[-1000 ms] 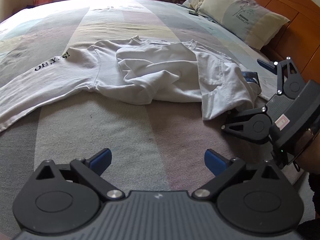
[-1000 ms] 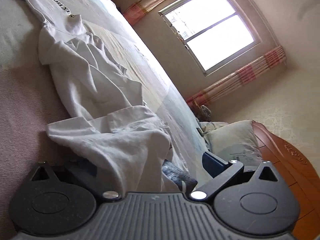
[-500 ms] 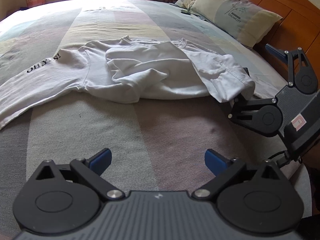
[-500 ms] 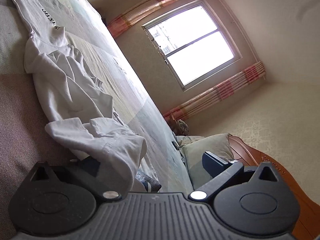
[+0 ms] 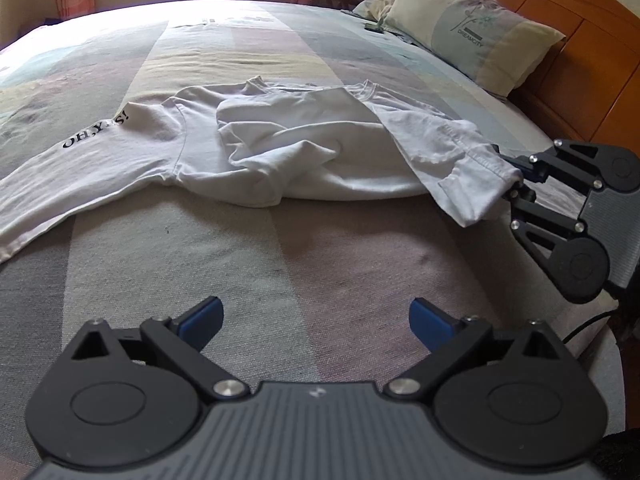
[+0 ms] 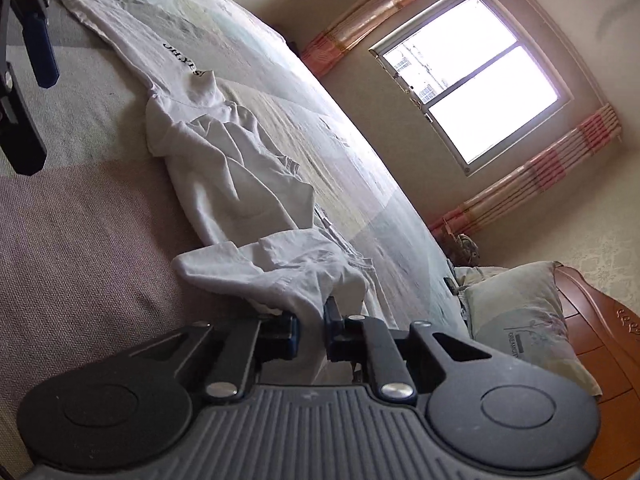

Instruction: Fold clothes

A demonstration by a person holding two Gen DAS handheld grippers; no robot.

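White long-sleeved shirt (image 5: pixel 304 160) lies crumpled across the middle of the bed (image 5: pixel 320 260), its long axis running from the left edge of the left wrist frame toward the right. One sleeve, printed with black letters, stretches flat out to the lower left; the neckline points away toward the far side of the bed, and the body is bunched in loose folds at centre. The other sleeve reaches to the right, where its cuff (image 5: pixel 490 178) is lifted slightly off the bedcover.

Right gripper (image 6: pixel 310 330) is clenched on that cuff: in the right wrist view the blue pads sit close together with white fabric (image 6: pixel 280 272) pinched between them. The same gripper shows at the right edge of the left wrist frame, meeting the cuff there.

Left gripper (image 5: pixel 316 320) hovers above bare striped bedcover in the lower centre of its frame, fingers spread wide and grasping nothing, well apart from the shirt.

A pillow (image 5: pixel 472 28) rests against the wooden headboard (image 5: pixel 580 40) in the upper right.
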